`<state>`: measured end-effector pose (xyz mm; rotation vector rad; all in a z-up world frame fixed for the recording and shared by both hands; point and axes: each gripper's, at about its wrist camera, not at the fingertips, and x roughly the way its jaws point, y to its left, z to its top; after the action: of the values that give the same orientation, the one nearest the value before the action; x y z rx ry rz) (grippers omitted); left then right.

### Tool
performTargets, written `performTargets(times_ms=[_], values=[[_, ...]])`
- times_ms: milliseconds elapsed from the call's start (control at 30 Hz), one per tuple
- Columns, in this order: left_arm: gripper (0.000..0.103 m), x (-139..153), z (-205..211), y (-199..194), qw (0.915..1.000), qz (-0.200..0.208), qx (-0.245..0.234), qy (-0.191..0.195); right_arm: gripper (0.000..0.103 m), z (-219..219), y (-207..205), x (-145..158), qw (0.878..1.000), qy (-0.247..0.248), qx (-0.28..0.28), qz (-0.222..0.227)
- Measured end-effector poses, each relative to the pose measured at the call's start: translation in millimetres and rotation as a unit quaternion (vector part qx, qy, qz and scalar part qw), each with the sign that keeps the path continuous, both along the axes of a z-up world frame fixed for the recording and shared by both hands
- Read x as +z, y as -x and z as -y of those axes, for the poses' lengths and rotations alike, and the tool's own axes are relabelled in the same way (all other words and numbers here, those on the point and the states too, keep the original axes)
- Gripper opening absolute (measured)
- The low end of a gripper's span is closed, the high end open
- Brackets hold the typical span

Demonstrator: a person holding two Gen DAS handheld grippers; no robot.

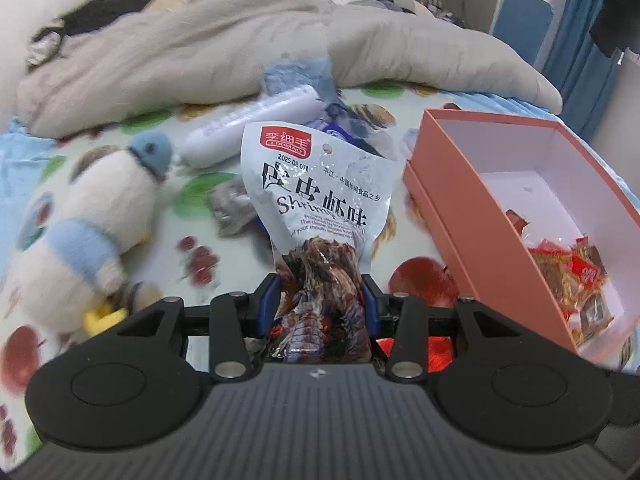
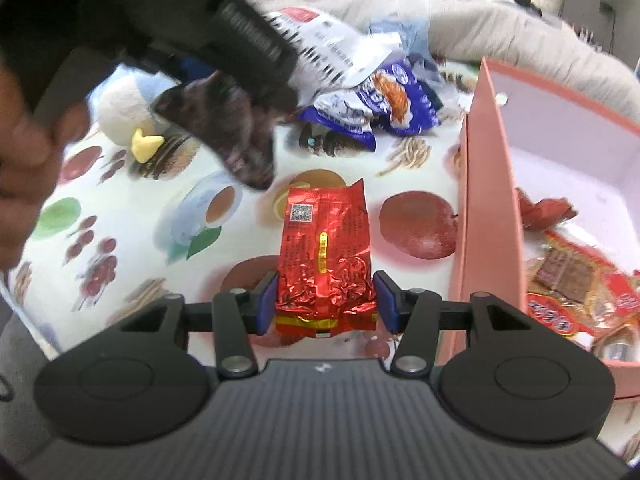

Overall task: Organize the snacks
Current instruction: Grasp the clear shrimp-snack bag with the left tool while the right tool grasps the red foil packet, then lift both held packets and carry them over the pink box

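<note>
My landmark is the pink cardboard box [image 1: 472,216], open-topped with a white lining, sitting on the fruit-print cloth [image 1: 192,216].

My left gripper [image 1: 322,300] is clamped on the lower end of a silver shrimp snack packet [image 1: 320,204], the 2 blue pads pressing its sides. The packet stands up out of the jaws, left of the box and clear of the cloth. In the right wrist view the same gripper [image 2: 240,40] shows up blurred at upper left, far from the box, with the dark end of the packet [image 2: 228,136] hanging below it.

My right gripper [image 2: 326,300] holds a red foil packet [image 2: 324,256] just left of the box's near wall [image 2: 492,216]. The left pad touches the foil; on the right I see a thin gap, so I cannot tell how firmly that side bites.

Inside the box, toward its near end, lie several red and orange wrapped snacks [image 1: 568,280]. Beyond the box's left side, a heap of blue and white snack bags [image 2: 376,108] lies on the cloth. Further left of that heap rests a white cylindrical tube [image 1: 252,124], then a plush penguin [image 1: 104,208] in cream and pale blue. A grey quilt [image 1: 224,40] is bunched up behind everything, past the box's far end.
</note>
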<state>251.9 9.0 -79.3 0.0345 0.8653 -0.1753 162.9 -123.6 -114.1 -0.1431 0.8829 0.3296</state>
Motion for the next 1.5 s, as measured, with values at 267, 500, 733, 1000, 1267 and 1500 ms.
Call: performTargets(times_ms=[267,500,733,1000,1267,1500], values=[[0.048,10,-22,81,0.9985,0.001,0.038,0.039,0.053,14,41,33,0.999,-0.007,-0.027,0.019],[0.048,27,-22,137,0.9968,0.022,0.043,0.063,0.053,23,83,61,0.997,-0.030,-0.047,0.047],[0.048,44,-18,180,0.9950,0.032,0.037,0.087,0.054,36,117,88,0.994,-0.051,-0.064,0.073],[0.048,65,-3,214,0.9937,0.040,0.017,0.104,0.054,61,137,120,0.987,-0.069,-0.088,0.116],[0.048,74,40,221,0.9918,0.044,-0.037,0.115,0.054,90,156,136,0.978,-0.062,-0.124,0.155],[0.048,81,73,210,0.9878,0.037,-0.077,0.130,0.054,120,154,135,0.972,-0.056,-0.163,0.161]])
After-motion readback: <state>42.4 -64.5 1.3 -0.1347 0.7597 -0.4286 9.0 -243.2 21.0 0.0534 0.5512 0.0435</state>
